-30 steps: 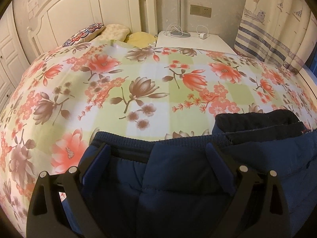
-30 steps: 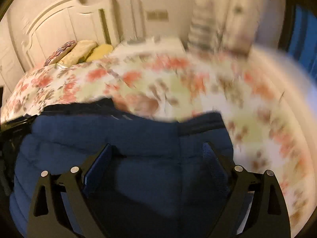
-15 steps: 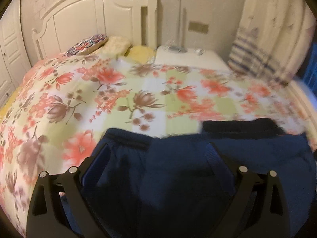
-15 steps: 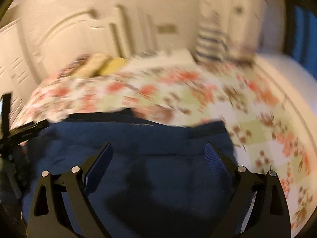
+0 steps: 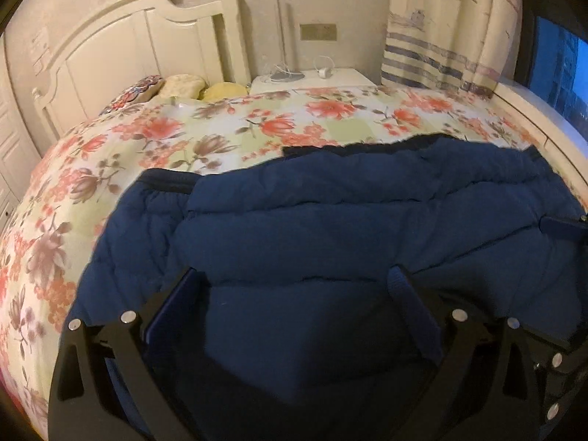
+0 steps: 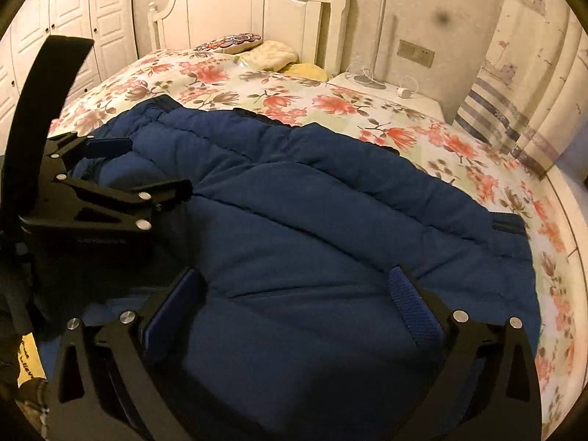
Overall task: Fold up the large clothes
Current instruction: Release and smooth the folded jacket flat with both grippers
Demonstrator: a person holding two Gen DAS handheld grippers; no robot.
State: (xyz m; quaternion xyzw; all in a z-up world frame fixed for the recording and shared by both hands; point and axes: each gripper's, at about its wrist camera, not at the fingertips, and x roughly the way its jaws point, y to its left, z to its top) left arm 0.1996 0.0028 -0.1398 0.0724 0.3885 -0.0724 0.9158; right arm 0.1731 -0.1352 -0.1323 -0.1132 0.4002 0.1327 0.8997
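Between folds: we have both claws over the jacket (image 5: 349, 228), holding nothing.

Left claw (image 5: 294, 286) and right claw (image 6: 294, 283) both have fingers spread apart above the cloth. The jacket lies bunched on the bed (image 5: 165, 139) near the foot edge, seemingly folded once, though its layers are hard to read. Next we judge we must pinch an outer edge with each claw and carry it across evenly.

ahead of me: white headboard (image 5: 147, 47) | nightstand (image 5: 316, 77) beside it | striped curtain (image 5: 441, 36) right | warm dim light
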